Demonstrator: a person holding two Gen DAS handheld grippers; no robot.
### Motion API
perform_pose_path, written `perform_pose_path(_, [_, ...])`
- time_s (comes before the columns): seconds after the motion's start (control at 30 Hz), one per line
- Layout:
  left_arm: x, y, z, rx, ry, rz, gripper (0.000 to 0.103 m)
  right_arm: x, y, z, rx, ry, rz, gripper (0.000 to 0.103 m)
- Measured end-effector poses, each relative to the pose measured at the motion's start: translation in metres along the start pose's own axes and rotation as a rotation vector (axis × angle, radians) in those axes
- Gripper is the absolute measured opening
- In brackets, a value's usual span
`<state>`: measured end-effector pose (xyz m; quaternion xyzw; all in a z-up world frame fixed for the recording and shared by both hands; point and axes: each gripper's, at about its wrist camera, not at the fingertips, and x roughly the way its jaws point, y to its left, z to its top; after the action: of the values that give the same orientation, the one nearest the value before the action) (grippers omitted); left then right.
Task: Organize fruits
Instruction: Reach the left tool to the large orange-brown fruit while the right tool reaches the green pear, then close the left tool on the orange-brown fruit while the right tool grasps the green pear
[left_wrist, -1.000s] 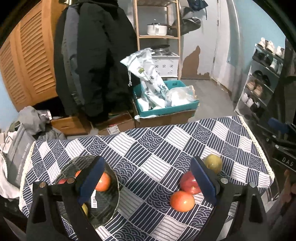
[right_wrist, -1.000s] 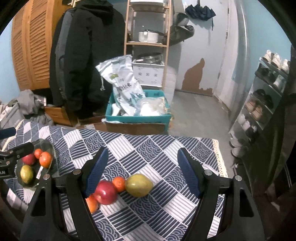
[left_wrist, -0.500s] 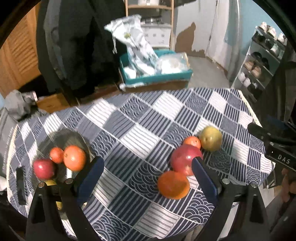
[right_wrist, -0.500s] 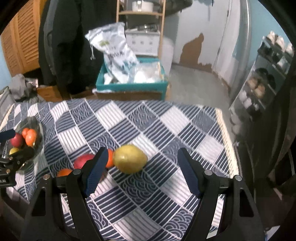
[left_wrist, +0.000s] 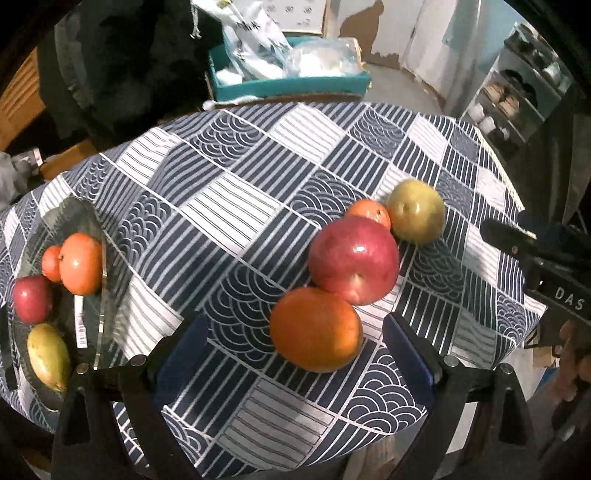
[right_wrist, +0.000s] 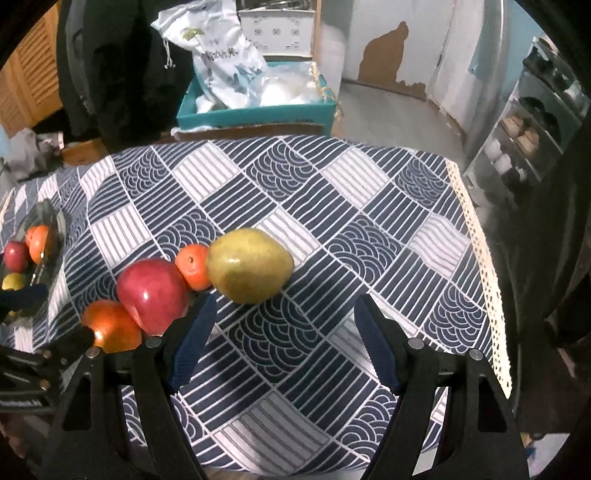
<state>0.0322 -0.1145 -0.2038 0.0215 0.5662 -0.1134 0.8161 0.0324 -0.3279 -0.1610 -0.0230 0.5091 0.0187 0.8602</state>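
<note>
jaws, left gripper (left_wrist: 295, 354): spread wide, nothing pinched; the big orange fruit lies between the two blue pads but they do not press on it.
jaws, right gripper (right_wrist: 284, 339): spread wide and empty, above bare cloth just in front of the yellow-green fruit.
worktop (left_wrist: 236, 192): covered by a blue and white patterned cloth; it carries all fruits.
glass dish (left_wrist: 74, 218): at the left edge of the worktop, well apart from the loose fruits; inside are a red apple, two orange fruits and a yellow-green fruit.
red apple (left_wrist: 354, 264): loose on the cloth, touching the big orange fruit and the small orange.
big orange fruit (left_wrist: 316, 329): nearest to the left gripper, in front of the red apple.
yellow-green fruit (right_wrist: 249, 270): at the right end of the row, touching the small orange.
small orange (right_wrist: 193, 266): between the red apple and the yellow-green fruit.
</note>
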Motion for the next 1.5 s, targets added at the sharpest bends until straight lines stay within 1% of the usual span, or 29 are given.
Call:
perform_pose_path(0.2, [0.015,-0.005,-0.002,0.027,0.028,0.024,0.096,0.006,0.002,-0.001,-0.006,0.009,0.005,0.076])
perform_pose_path(0.33, [0.026,-0.004,-0.004,0.005,0.065,0.007,0.096,0.016,0.003,-0.003,-0.003,0.033,0.009,0.076])
perform_pose_path(0.47, [0.036,-0.005,-0.004,0.005,0.089,0.003,0.096,0.024,0.003,-0.005,0.002,0.055,0.022,0.076])
perform_pose_path(0.7, [0.054,-0.006,-0.006,0.002,0.128,-0.014,0.096,0.030,0.006,-0.003,0.001,0.063,0.052,0.076])
perform_pose_path(0.73, [0.056,-0.006,-0.006,0.002,0.132,-0.019,0.095,0.031,0.007,-0.002,-0.003,0.066,0.058,0.076])
perform_pose_path(0.8, [0.059,-0.007,-0.007,0.006,0.138,-0.023,0.085,0.034,0.008,-0.002,-0.004,0.070,0.069,0.076])
perform_pose_path(0.83, [0.060,-0.007,-0.007,0.012,0.143,-0.027,0.078,0.035,0.009,-0.001,-0.007,0.072,0.069,0.076])
perform_pose_path(0.87, [0.062,-0.008,-0.007,0.018,0.150,-0.046,0.074,0.037,0.009,-0.001,-0.011,0.074,0.066,0.076])
perform_pose_path(0.93, [0.060,-0.010,-0.008,0.032,0.134,-0.058,0.069,0.041,0.010,0.000,-0.019,0.079,0.069,0.076])
perform_pose_path(1.03, [0.057,-0.009,-0.009,0.047,0.135,-0.031,0.068,0.047,0.013,0.001,-0.033,0.086,0.078,0.076])
perform_pose_path(1.23, [0.050,0.006,-0.010,0.007,0.138,-0.019,0.068,0.060,0.022,0.001,-0.090,0.098,0.083,0.076])
perform_pose_path(1.33, [0.046,0.012,-0.007,-0.006,0.122,-0.005,0.068,0.066,0.027,0.004,-0.119,0.098,0.077,0.076])
perform_pose_path(1.43, [0.043,0.018,-0.001,-0.014,0.098,0.020,0.068,0.072,0.028,0.006,-0.146,0.097,0.054,0.076])
perform_pose_path(1.5, [0.042,0.023,0.003,-0.030,0.090,0.023,0.068,0.076,0.028,0.008,-0.148,0.096,0.062,0.076])
